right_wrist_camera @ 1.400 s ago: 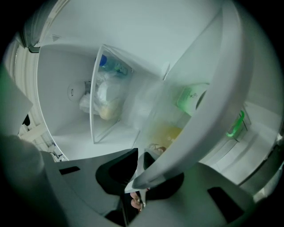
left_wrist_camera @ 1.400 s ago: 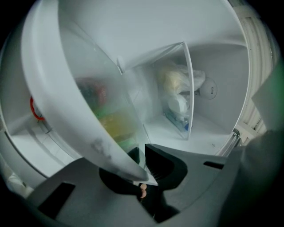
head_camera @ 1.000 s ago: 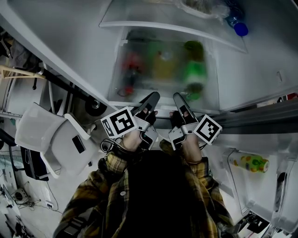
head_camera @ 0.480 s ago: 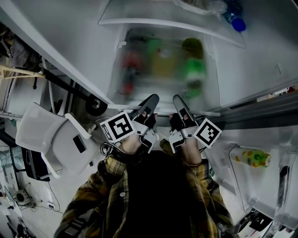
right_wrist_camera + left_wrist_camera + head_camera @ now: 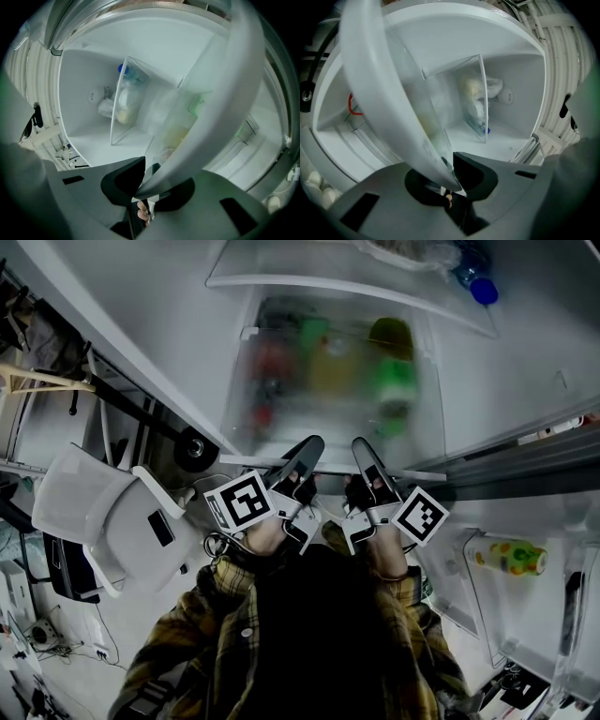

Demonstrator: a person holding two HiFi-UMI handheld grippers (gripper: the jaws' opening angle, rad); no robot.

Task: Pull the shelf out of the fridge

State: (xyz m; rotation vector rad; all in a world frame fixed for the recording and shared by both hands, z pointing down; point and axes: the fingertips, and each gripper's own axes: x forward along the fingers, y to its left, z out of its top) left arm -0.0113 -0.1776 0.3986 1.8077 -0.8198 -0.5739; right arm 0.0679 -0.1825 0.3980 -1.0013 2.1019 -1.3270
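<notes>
The clear fridge shelf (image 5: 424,473) holds blurred red, yellow and green items, and its white front rim faces me. In the head view my left gripper (image 5: 307,450) and right gripper (image 5: 364,452) sit side by side at the middle of that rim. The left gripper view shows the white rim (image 5: 379,93) running down into my left gripper (image 5: 452,177), whose jaws are clamped on it. In the right gripper view the same rim (image 5: 220,103) passes between the closed jaws of my right gripper (image 5: 144,186).
A fixed upper shelf (image 5: 347,282) carries a blue-capped bottle (image 5: 483,292) and a bag. The open door's bins at the right hold a yellow bottle (image 5: 511,557). A white chair (image 5: 112,521) stands at the left, close to the fridge. My own body fills the lower middle.
Both grippers and the shelf's front rim have come slightly toward me. Both grips are unchanged.
</notes>
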